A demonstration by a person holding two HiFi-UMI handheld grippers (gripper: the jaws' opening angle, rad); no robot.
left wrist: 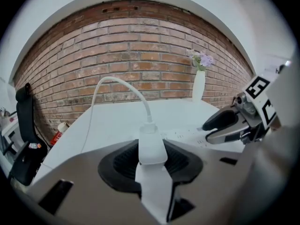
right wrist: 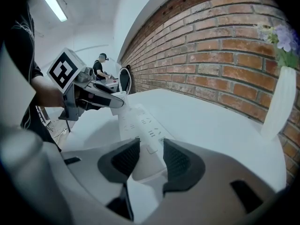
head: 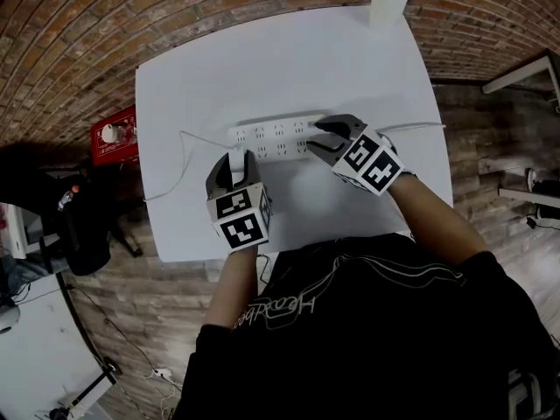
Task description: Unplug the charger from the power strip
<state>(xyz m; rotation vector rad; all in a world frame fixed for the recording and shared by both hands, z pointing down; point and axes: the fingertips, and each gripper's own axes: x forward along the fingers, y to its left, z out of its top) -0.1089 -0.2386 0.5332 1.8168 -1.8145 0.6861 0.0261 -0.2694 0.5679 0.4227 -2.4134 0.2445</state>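
- The left tongs (left wrist: pixel 151 159) are clenched on the white charger (left wrist: pixel 151 145), one dark ribbed pad pressing each side of its body.
- The charger sits upright in that grip, with its cable end pointing away from the person.
- A white cable (left wrist: pixel 110 81) rises from the charger's top, arches high and drops away to the left across the surface.
- The right tongs (right wrist: pixel 146 157) are clamped on the near right end of the white power strip (right wrist: pixel 140 122), with a pad against each long side.
- In the head view the charger is held just at the strip's left end, on the side nearer the person. Whether its prongs are clear of the sockets cannot be told.
- The power strip lies flat across the middle of the white surface (head: pixel 262 68), its rows of sockets facing up.
- The two tongs are near each other, one at each end of the strip.
- A tall white vase (left wrist: pixel 198 86) of pale purple flowers (left wrist: pixel 203 59) stands at the far right corner of the surface, well apart from the strip.
- A red brick wall (left wrist: pixel 131 55) runs behind the surface.
- A red box (head: pixel 114 136) sits on the floor to the left.
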